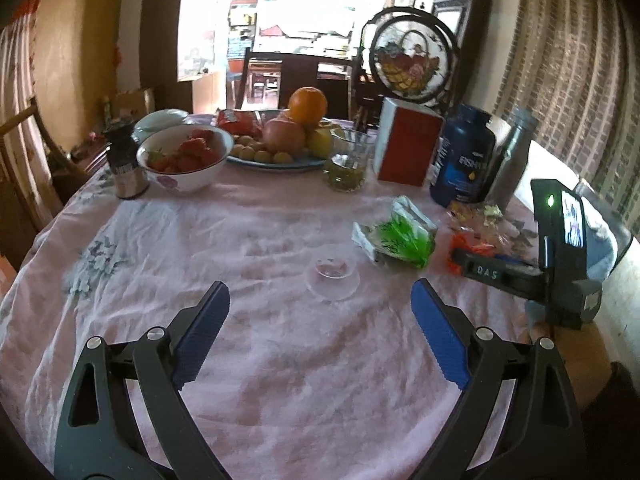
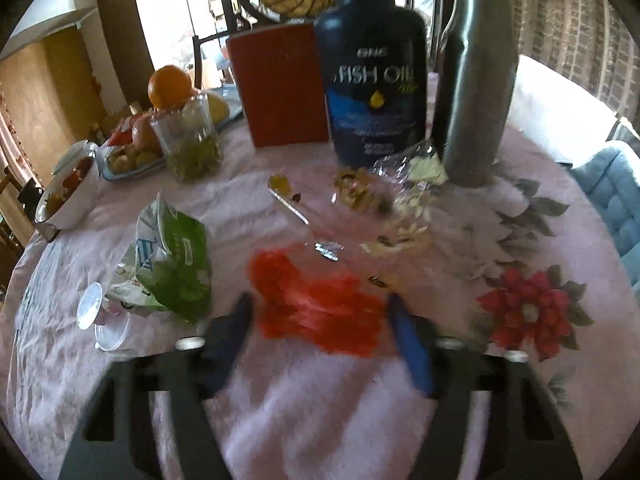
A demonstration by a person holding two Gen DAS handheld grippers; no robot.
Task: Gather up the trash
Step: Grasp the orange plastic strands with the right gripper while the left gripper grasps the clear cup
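Observation:
An orange-red plastic wrapper [image 2: 316, 308] lies on the pink tablecloth between my right gripper's [image 2: 320, 312] open blue fingers; it also shows in the left wrist view [image 1: 466, 250]. A green and white crumpled packet [image 2: 172, 264] lies to its left, also seen in the left wrist view [image 1: 398, 234]. A small clear plastic cup [image 1: 333, 276] lies on its side ahead of my left gripper [image 1: 320, 300], which is open and empty above the cloth. Clear wrappers and seed shells [image 2: 396, 208] are scattered beyond the orange wrapper. The right gripper body [image 1: 556, 256] shows at the right of the left wrist view.
A fish oil bottle [image 2: 374, 76], a grey metal bottle [image 2: 472, 80], a red box [image 2: 280, 84] and a glass of green tea [image 2: 192, 140] stand behind the trash. A bowl of strawberries [image 1: 186, 156], a fruit plate [image 1: 292, 132] and a dark jar [image 1: 124, 160] stand at the back left.

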